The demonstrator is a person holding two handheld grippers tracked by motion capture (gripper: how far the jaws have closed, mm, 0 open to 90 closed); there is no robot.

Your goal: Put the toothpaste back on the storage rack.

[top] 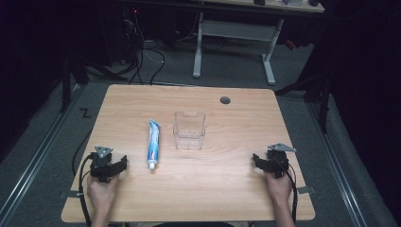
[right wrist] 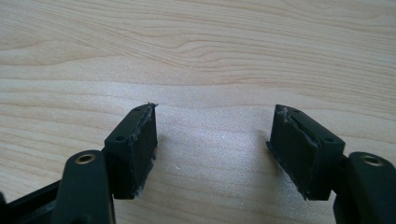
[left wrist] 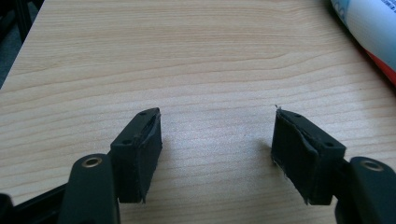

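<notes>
High view, table (top: 189,189): I see a light wooden top with a small round hole near the far edge.
High view, tube (top: 153,144): a toothpaste tube lies flat left of centre, cap toward me.
High view, bin (top: 189,130): a clear plastic bin stands upright just right of the tube, not touching it, nothing visible inside.
High view, left gripper (top: 122,162): it sits in my left hand (top: 101,189) at the near left, low over the wood, near the tube's cap end.
High view, right gripper (top: 256,160): it sits in my right hand (top: 279,187) at the near right, well apart from the bin.
Left gripper view, left gripper (left wrist: 217,140): jaws spread wide, nothing between them, bare wood below; the tube (left wrist: 369,28) peeks in at the top right corner.
Right gripper view, right gripper (right wrist: 212,137): jaws spread wide, gripping nothing, wood grain beneath.
</notes>
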